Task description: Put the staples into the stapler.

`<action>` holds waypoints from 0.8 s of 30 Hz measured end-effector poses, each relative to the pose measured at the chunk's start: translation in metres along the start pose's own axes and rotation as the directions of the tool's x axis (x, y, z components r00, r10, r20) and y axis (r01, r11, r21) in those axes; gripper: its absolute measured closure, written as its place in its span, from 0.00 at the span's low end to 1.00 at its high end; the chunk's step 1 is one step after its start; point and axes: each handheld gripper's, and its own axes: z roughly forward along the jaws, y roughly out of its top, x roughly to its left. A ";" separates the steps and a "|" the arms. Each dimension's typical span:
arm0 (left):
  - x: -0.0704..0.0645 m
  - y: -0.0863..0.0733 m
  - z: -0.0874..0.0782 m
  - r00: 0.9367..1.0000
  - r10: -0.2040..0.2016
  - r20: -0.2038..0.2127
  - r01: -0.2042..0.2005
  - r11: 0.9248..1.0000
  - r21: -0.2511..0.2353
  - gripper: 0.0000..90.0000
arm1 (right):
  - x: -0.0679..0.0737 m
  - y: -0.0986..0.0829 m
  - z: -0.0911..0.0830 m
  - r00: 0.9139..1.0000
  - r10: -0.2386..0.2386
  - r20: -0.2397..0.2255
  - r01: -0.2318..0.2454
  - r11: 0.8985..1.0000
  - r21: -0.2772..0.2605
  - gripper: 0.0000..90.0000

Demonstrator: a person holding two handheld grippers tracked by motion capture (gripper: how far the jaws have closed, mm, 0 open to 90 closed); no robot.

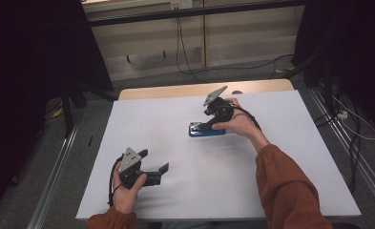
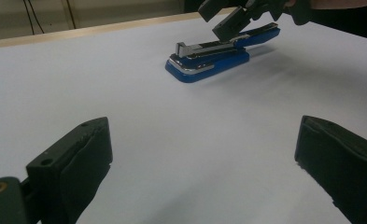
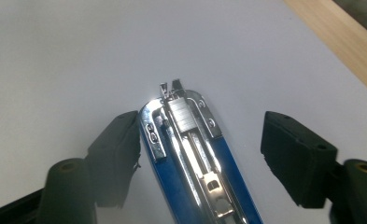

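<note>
stapler lengthwise between open right tool jaws, ungripped | left tool open, near bench front edge, farther

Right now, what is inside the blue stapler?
The stapler lies open on the white table. Inside is a shiny metal track with a small block of staples near the front. The back end is hidden beneath the right gripper, whose jaws are open.

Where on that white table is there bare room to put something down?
Wide bare patches: left of the blue stapler toward the table's left edge, and between stapler and left hand-held gripper. It is crowded at the stapler, where the right hand-held gripper straddles it.
</note>
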 end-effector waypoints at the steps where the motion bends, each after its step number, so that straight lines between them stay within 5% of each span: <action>1: 0.000 0.000 0.000 1.000 0.000 0.000 0.000 1.000 0.000 0.05 | 0.000 0.000 -0.001 1.000 0.008 0.005 -0.008 1.000 -0.006 0.27; 10: 0.001 0.000 0.000 1.000 0.004 -0.003 -0.004 1.000 0.004 0.05 | 0.004 -0.008 -0.007 0.995 0.088 0.039 -0.086 0.995 -0.056 0.17; 24: 0.003 -0.002 0.001 1.000 -0.009 -0.001 0.009 1.000 0.011 0.05 | 0.011 -0.029 -0.012 0.975 0.211 0.074 -0.202 0.973 -0.115 0.07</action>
